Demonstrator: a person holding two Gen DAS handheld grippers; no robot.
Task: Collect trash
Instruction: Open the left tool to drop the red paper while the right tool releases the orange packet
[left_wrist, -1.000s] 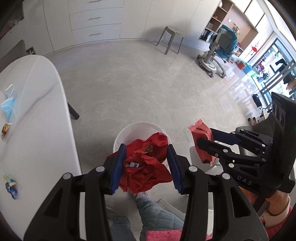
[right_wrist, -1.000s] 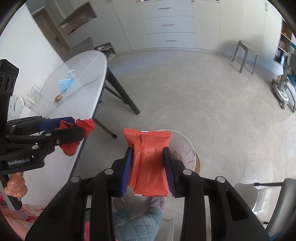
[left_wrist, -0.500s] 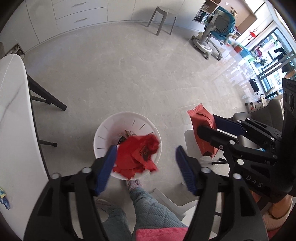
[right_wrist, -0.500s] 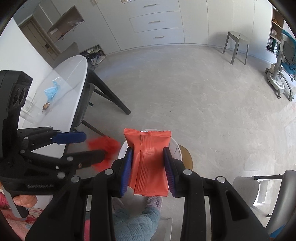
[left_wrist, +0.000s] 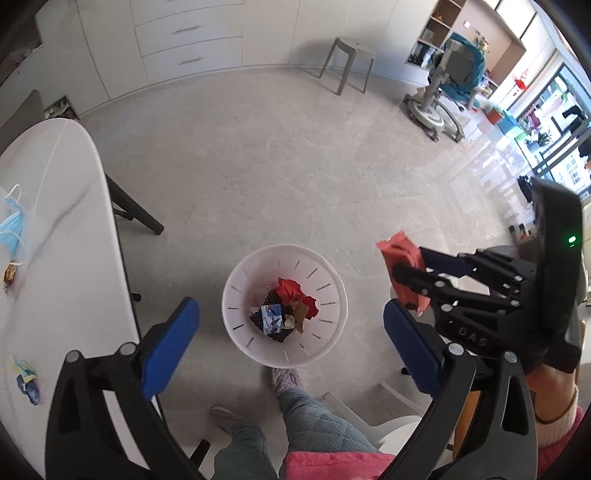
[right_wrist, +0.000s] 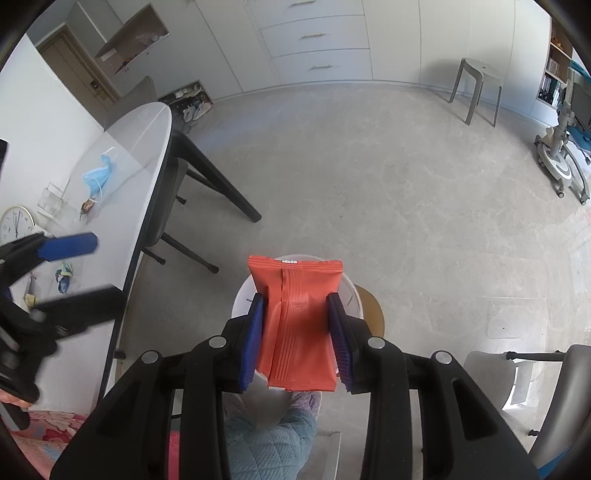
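Note:
A white slotted trash bin (left_wrist: 236, 295) stands on the floor below me, and crumpled red wrapping (left_wrist: 295, 291) lies inside it with other scraps. My left gripper (left_wrist: 291, 325) hangs above the bin, its jaws opening wide with nothing between them. My right gripper (right_wrist: 297, 328) is shut on an orange snack packet (right_wrist: 297, 314), held upright over the bin (right_wrist: 240, 295). In the left wrist view that packet (left_wrist: 400, 254) and right gripper (left_wrist: 408, 267) sit to the right of the bin. The left gripper's blue pad (right_wrist: 66, 245) shows at the left of the right wrist view.
A white table (left_wrist: 66, 240) at the left carries a blue face mask (left_wrist: 11, 225), a candy (left_wrist: 9, 273) and a small wrapper (left_wrist: 27, 380). The person's legs and slippered foot (left_wrist: 286, 380) are beside the bin. A grey stool (left_wrist: 347, 62) and a chair (left_wrist: 450, 85) stand farther off.
My left gripper opened and let go of the crumpled red wrapping, which dropped into the bin. The right gripper kept its hold on the orange packet and shifted slightly over the bin.

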